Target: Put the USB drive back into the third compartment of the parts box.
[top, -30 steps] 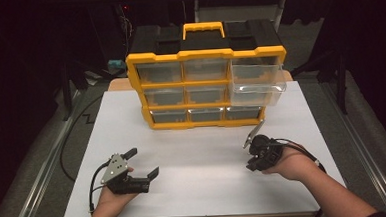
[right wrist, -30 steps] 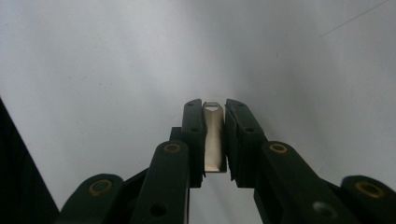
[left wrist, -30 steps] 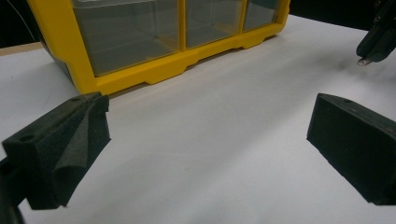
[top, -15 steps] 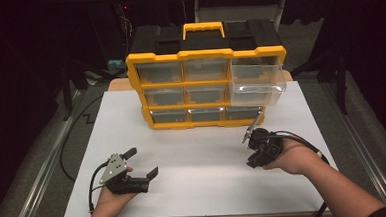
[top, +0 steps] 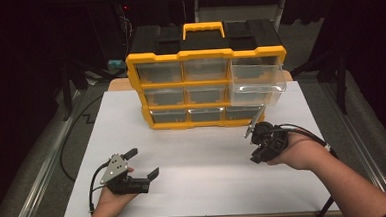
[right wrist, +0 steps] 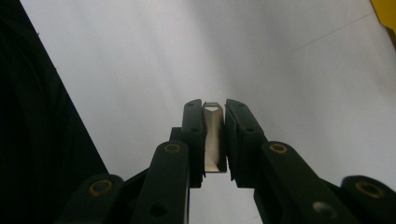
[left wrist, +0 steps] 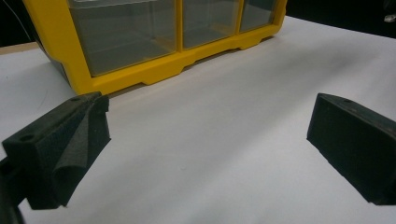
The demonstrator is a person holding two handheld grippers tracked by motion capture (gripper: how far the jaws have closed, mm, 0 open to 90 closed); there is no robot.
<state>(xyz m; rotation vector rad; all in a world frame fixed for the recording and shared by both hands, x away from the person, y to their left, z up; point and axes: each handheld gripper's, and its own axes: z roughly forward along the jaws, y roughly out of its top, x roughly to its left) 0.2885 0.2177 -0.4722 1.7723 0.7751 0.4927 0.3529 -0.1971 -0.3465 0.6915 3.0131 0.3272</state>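
Note:
A yellow organizer with clear drawers stands at the back of the white table. Its top right drawer is pulled out. My right gripper hovers in front of it, below the drawer, shut on a small flat metal piece that sticks up from the jaws. In the right gripper view the metal piece is pinched upright between the two pads of that gripper. My left gripper rests near the table's front left, open and holding nothing. In its own view that gripper faces the organizer's bottom row.
The organizer's other drawers are pushed in. A black cable runs along the table's left edge. Metal rails flank the table on both sides. White tabletop lies between my two hands.
My right hand has risen with the metal piece and drawn a little closer to the organizer. The left hand has stayed put.

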